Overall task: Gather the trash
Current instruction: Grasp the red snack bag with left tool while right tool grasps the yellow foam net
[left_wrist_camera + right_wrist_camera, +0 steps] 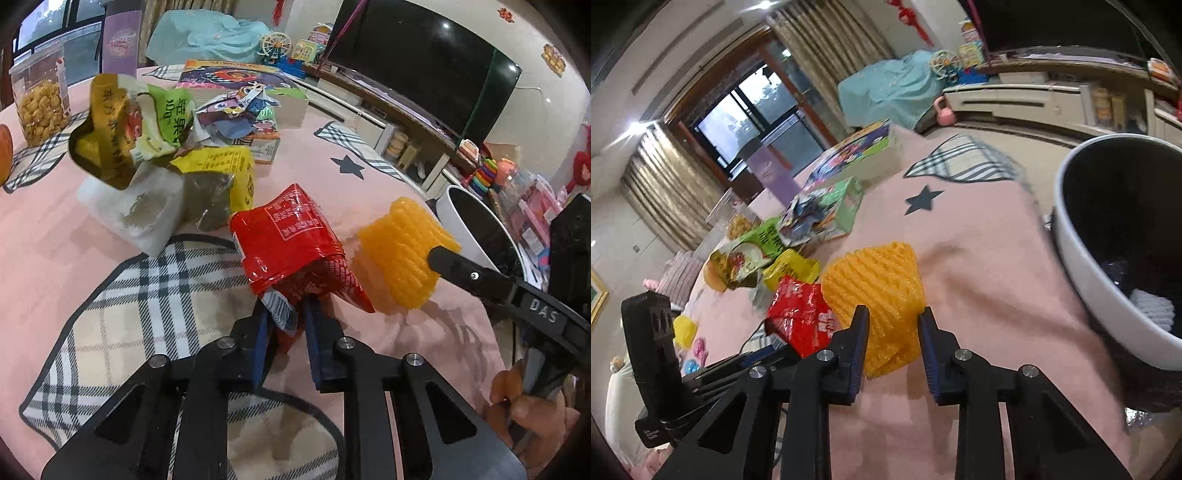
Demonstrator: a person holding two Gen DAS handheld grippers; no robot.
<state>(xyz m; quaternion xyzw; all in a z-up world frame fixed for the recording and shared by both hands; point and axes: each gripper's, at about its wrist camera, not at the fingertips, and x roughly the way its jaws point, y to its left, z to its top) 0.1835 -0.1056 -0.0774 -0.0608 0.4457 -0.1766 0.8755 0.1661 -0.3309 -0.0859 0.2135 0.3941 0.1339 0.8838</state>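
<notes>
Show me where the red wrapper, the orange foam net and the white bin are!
red wrapper [291, 236]: left wrist view, on its shiny printed top.
orange foam net [875, 284]: right wrist view, on its ribbed middle.
white bin [1082, 251]: right wrist view, on its white outer wall.

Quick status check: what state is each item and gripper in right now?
left gripper: shut on the red wrapper
red wrapper: crumpled, pinched at its near end
right gripper: fingers around the orange foam net
orange foam net: on the tablecloth
white bin: open, some trash inside
</notes>
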